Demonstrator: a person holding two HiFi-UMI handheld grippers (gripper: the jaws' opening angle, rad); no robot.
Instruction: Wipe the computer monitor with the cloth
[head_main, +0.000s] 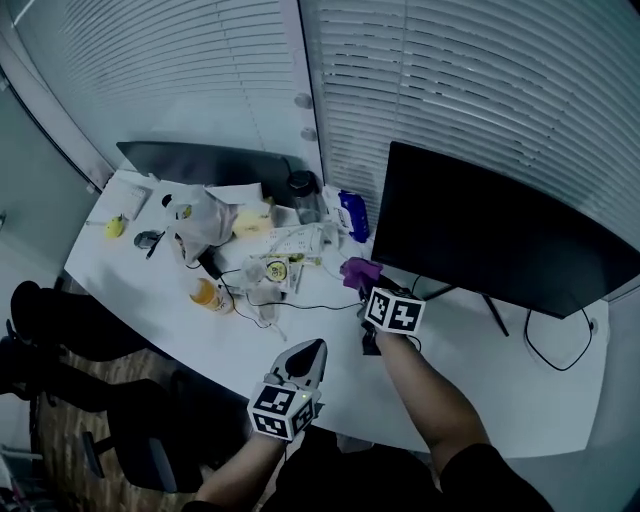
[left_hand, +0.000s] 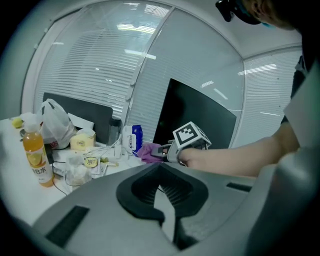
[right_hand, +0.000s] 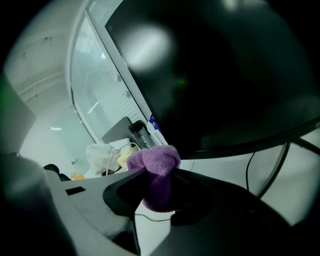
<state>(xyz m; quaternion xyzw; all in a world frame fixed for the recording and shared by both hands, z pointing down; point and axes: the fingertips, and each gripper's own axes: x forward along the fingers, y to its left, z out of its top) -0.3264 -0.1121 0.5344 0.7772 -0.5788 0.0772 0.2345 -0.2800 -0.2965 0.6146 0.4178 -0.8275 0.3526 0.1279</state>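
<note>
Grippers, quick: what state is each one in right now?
Left gripper: closed, holding nothing.
Right gripper: closed on the bunched purple terry cloth.

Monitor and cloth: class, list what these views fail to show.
1. Monitor, right gripper view: top and right edges cut off by the frame.
2. Cloth, head view: mostly hidden by the right hand-held gripper.
3. Orange bottle, left gripper view: label print too small.

White desk (head_main: 470, 385), black monitor (head_main: 480, 230) standing at right, looped cable (head_main: 556, 352) beside it, orange drink bottle (head_main: 207, 294) near front edge, white plastic bag (head_main: 200, 218), dark tumbler (head_main: 303, 190), blue packet (head_main: 353, 213), scattered papers (head_main: 290, 240), second dark screen (head_main: 200, 160) at back
</note>
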